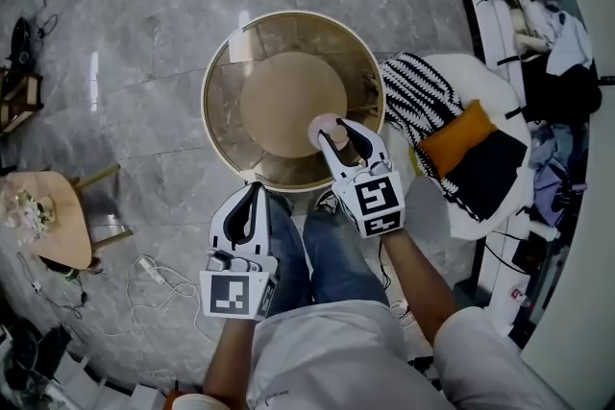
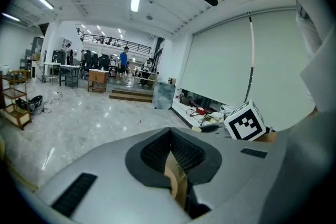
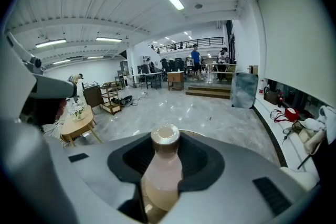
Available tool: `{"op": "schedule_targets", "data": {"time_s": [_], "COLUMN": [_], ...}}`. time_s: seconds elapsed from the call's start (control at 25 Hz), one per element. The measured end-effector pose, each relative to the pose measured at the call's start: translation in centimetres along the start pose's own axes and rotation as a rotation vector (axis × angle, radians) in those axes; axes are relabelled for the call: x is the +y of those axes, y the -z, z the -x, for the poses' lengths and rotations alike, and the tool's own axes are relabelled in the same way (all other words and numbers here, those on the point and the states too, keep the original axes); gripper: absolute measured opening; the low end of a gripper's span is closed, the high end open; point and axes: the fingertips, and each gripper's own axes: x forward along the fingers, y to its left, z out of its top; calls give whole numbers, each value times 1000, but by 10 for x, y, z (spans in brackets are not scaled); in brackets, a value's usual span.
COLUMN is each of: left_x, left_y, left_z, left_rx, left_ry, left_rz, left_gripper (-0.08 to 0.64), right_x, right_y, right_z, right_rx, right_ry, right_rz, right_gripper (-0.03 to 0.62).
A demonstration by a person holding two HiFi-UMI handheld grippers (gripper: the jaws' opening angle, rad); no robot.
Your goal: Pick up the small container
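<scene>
The small container [image 1: 324, 127] is a pale pink bottle with a beige cap. My right gripper [image 1: 337, 135] is shut on it, above the near right edge of a round gold-rimmed glass table [image 1: 205, 101]. In the right gripper view the bottle [image 3: 161, 168] stands upright between the dark pads, its cap [image 3: 165, 135] poking out past the jaws. My left gripper [image 1: 252, 197] hangs lower, over the person's lap, just short of the table's near rim. Its jaws meet at the tips with nothing in them [image 2: 169, 136].
A white armchair [image 1: 459, 77] with a black-and-white striped cloth [image 1: 415, 91] and an orange cushion [image 1: 458, 135] stands right of the table. A small wooden side table [image 1: 58, 216] with flowers sits at the left. Cables [image 1: 154, 281] lie on the marble floor.
</scene>
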Motion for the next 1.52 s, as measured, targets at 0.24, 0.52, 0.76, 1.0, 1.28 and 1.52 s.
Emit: {"op": "schedule_targets", "data": {"time_s": [0.24,0.52,0.76,1.0,1.28,1.52], "left_x": [-9,-17,-23,-29,-38,-43], "left_y": [-9,-22,-30,-39,-49,-57], "left_z": [3,8,14,19,28,33], "left_rx": [-5,-17,-30,-43,-53,-58], "left_ry": [-5,-9,-8,-6,15,23], "left_rz": [-9,-19,-28,-35,-44,-37], "left_gripper": [15,15,15,15,15,15], "right_x": [4,11,18,23,33,39], "right_y": [-11,-25,-32,-39,-52,-63], "right_z": [16,34,48,60,76,92], "right_rx": [1,1,4,5,-8,2], "right_ry": [-20,-46,-65,-91,-126,-159], "right_rz": [12,22,23,36,47,64], "right_gripper": [143,143,143,143,143,143]}}
